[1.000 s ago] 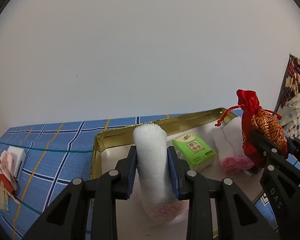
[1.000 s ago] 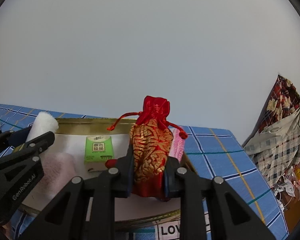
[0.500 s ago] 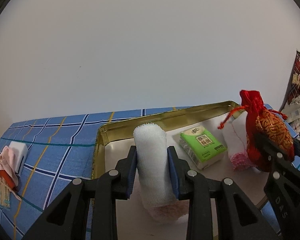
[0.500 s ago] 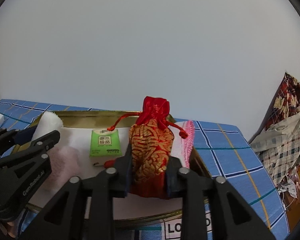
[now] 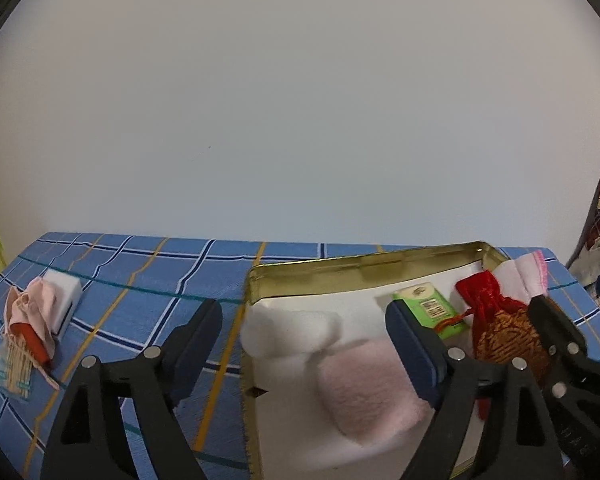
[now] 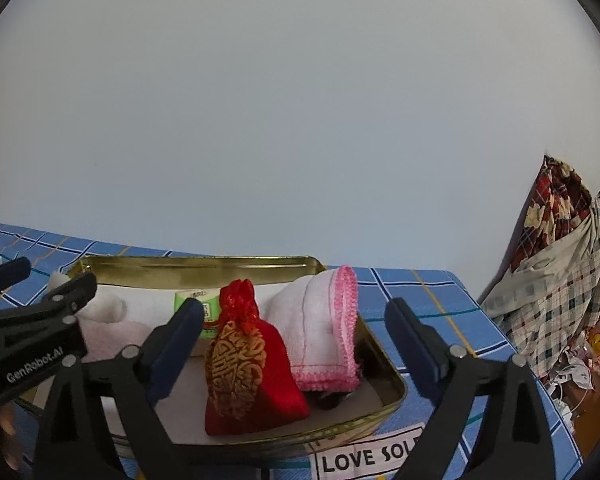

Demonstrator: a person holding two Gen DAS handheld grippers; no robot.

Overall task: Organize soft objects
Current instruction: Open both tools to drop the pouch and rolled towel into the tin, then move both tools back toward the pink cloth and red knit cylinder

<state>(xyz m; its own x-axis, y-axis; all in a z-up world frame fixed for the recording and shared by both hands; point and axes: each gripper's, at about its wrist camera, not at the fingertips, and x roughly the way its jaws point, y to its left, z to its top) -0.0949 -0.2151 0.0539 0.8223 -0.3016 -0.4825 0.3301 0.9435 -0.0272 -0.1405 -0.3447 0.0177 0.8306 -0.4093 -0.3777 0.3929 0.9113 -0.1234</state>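
A gold tin tray (image 5: 360,268) (image 6: 204,266) lies on a blue checked cloth. In it lie a white and pink rolled towel (image 5: 332,352) (image 6: 108,316), a green tissue pack (image 5: 428,308) (image 6: 202,300), a red and gold drawstring pouch (image 5: 500,332) (image 6: 244,364) and a white cloth with pink trim (image 5: 520,276) (image 6: 320,332). My left gripper (image 5: 304,344) is open around the rolled towel, which lies loose. My right gripper (image 6: 296,344) is open around the pouch, which rests in the tray.
At the far left of the cloth lie a white block (image 5: 66,294), a pink fabric bundle (image 5: 32,316) and a woven packet (image 5: 14,364). Checked fabrics (image 6: 568,264) pile up at the right. A label reading LOVE SOL (image 6: 364,456) lies before the tray.
Both grippers opened. The rolled towel dropped from the left gripper and lies flat in the tray. The pouch left the right gripper and rests in the tray.
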